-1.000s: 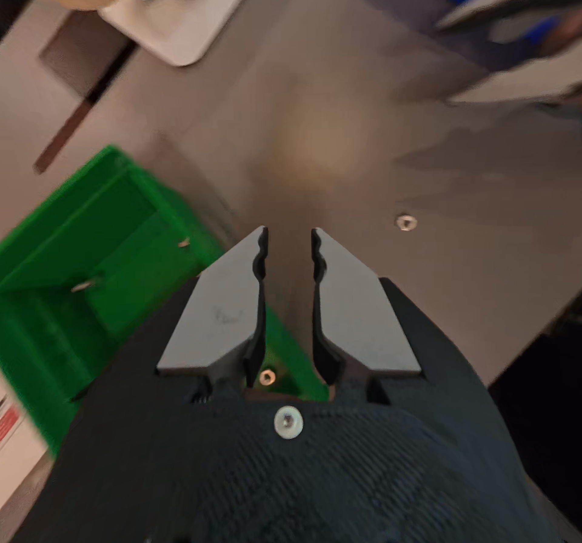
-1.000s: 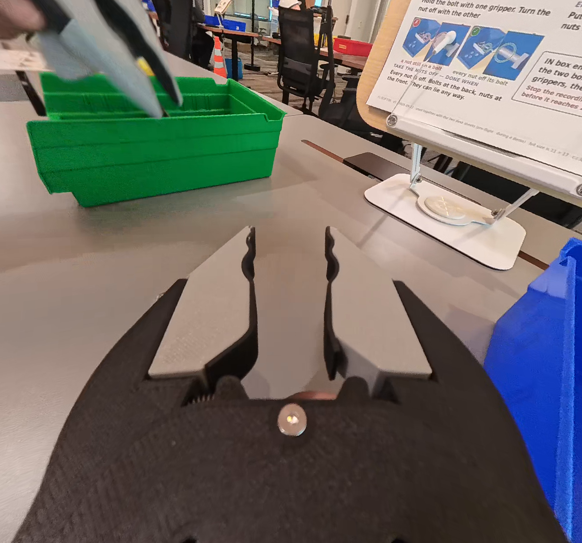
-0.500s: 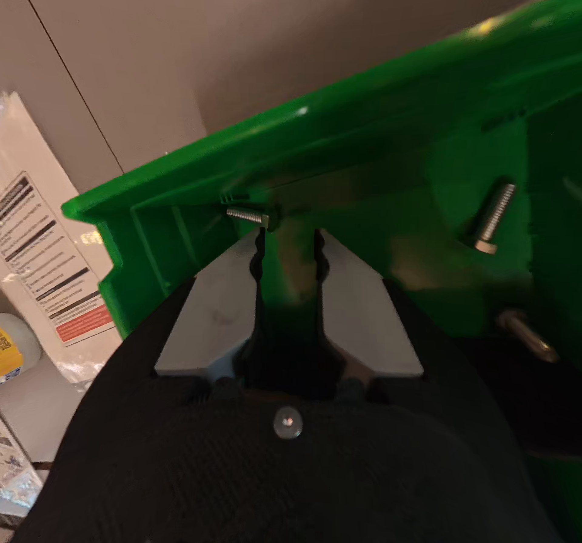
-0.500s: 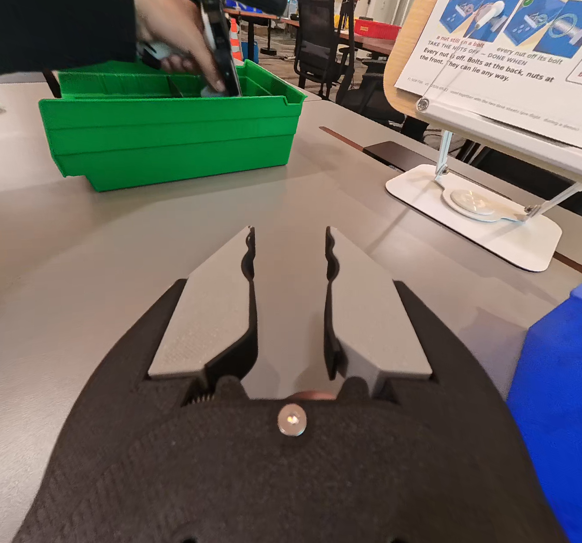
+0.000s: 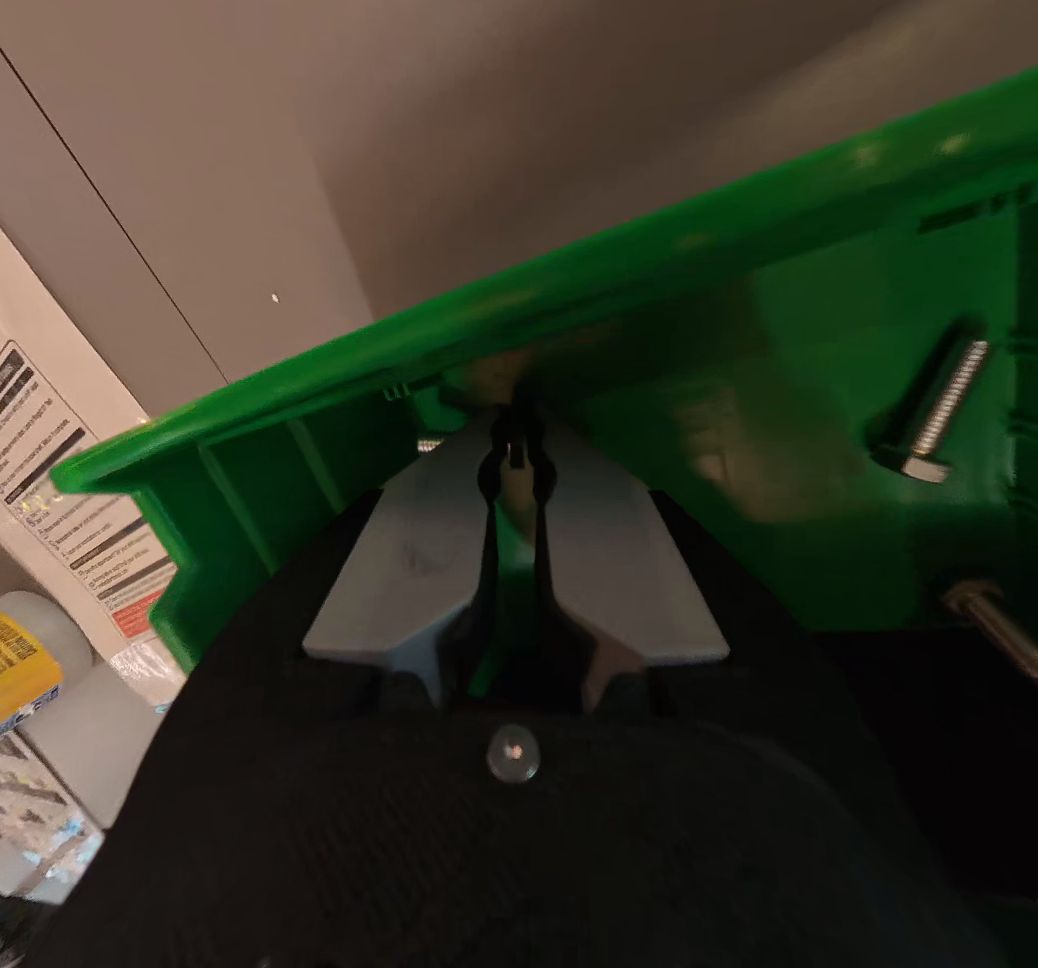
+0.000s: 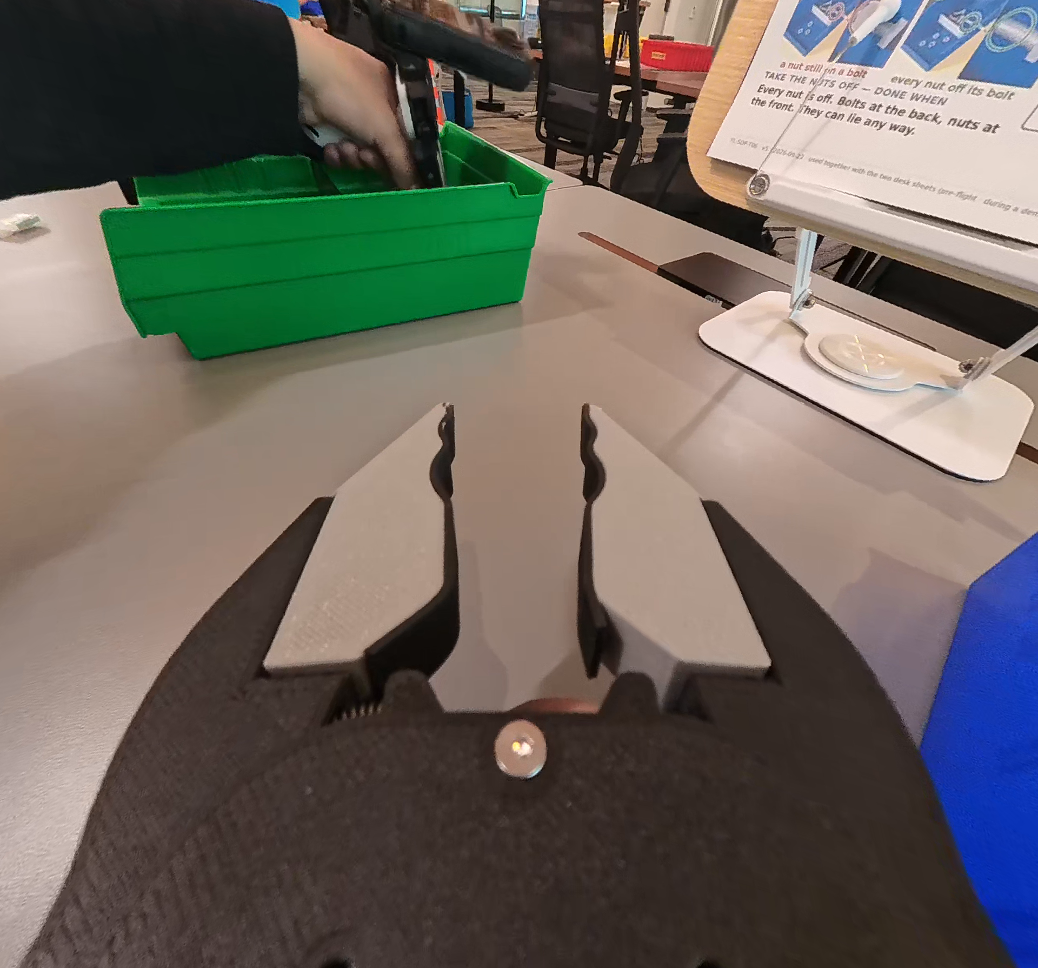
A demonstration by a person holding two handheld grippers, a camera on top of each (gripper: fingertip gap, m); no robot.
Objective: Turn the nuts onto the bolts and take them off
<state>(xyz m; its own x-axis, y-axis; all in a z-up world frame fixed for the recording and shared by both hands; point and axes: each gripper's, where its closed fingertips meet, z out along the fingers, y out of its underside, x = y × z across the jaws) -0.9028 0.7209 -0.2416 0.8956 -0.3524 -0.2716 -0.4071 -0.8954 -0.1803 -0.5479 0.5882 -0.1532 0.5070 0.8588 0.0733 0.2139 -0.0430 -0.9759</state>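
My left gripper (image 5: pixel 514 449) is down inside the green bin (image 5: pixel 646 289), near its wall. Its fingers have closed to a narrow gap on a bolt (image 5: pixel 429 444), whose threaded end sticks out past the left finger. A second bolt (image 5: pixel 932 407) lies loose on the bin floor to the right, and a third (image 5: pixel 994 626) lies at the right edge. The right wrist view shows the green bin (image 6: pixel 326 267) on the grey table, with a hand holding the left gripper (image 6: pixel 421 154) in it. My right gripper (image 6: pixel 517 413) is open and empty, low over the table.
A blue bin (image 6: pixel 983 716) stands close on the right. A white stand (image 6: pixel 865 379) with an instruction sheet is at the back right. Printed papers (image 5: pixel 56 491) and a yellow-labelled container (image 5: pixel 22 660) lie left of the green bin. Chairs and desks stand beyond the table. About 40 centimeters separates my left fingertips from my right.
My left gripper swung from over the table down into the green bin and narrowed its fingers onto a bolt. My right gripper stayed open and barely moved.
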